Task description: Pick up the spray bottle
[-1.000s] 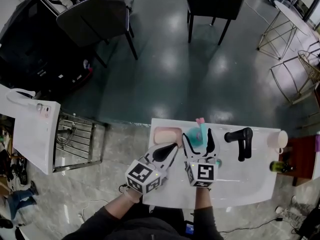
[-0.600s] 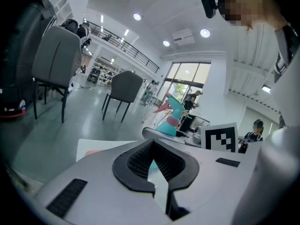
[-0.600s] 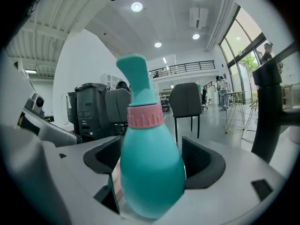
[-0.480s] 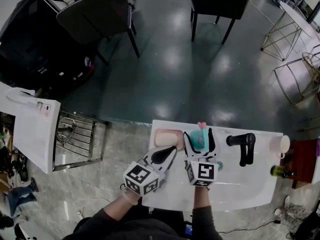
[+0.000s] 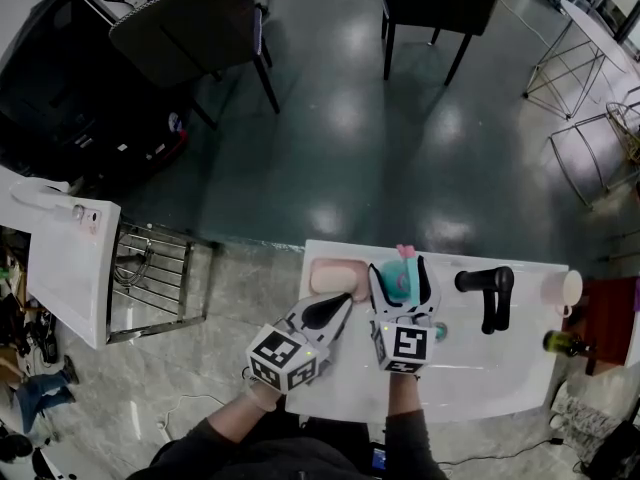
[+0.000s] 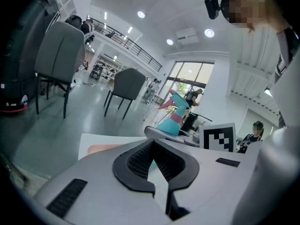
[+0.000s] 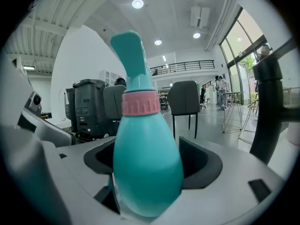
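Right gripper view: teal spray bottle [image 7: 145,172] upright between the wide-spread jaws of the right gripper [image 5: 401,270].

Smooth glossy plastic, pear-shaped in the body, ringed by a ribbed pink collar [image 7: 140,103] and topped with a slanted teal neck. Stands deep in the jaws, with a gap on either side. Just left of it, the left gripper [image 5: 345,301], ribbed black jaws pressed together on nothing, tips beside a rounded peach pad [image 5: 328,274]. Off to the right of the right gripper, a matte black L-shaped object [image 5: 487,290], lying apart. Beneath both grippers, a flat, smooth white tabletop [image 5: 480,368]. Beyond the jaws, a glossy dark teal floor [image 5: 380,148] with lamp glare, dark chairs [image 5: 190,28] and wire-framed tables [image 5: 585,58].
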Available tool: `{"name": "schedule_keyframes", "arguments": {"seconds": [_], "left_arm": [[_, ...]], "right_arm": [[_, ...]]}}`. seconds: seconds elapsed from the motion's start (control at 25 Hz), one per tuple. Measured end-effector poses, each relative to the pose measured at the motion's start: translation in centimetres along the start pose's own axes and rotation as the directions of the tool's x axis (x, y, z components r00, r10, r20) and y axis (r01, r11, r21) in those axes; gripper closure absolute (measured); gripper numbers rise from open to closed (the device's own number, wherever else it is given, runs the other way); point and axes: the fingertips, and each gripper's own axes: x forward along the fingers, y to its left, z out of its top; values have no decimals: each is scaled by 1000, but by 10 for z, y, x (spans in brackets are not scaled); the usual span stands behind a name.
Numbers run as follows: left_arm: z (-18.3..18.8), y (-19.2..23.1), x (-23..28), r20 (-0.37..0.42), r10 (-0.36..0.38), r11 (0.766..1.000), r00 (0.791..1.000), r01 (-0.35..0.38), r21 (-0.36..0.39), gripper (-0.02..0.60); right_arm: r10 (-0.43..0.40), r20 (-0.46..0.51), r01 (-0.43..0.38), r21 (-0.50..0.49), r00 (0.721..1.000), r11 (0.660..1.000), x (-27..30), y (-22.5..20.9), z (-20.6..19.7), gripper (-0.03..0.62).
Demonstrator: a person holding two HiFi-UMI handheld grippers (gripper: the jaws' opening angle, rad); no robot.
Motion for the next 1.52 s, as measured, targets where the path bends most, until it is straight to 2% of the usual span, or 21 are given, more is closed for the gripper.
{"name": "schedule_keyframes", "arguments": {"seconds": [0.32, 0.72, 1.24, 1.52], "left_arm": [[-2, -3, 0, -10, -15, 1000, 1000, 15, 1, 574], [-2, -6, -8, -16, -51, 999, 999, 51, 6, 574], [7, -22, -21, -4, -123, 992, 992, 123, 37, 574], [16, -36, -28, 6, -162, 985, 987, 161, 57, 574]], "right_arm": [[-10, -18, 10, -39, 1000, 999, -4, 0, 2, 244], [-46, -22, 45, -15, 999, 999, -19, 4, 9, 244], [-103, 8, 103, -22, 995, 994, -65, 14, 33, 244], [-138, 40, 138, 20, 990, 990, -97, 15, 54, 244]]}}
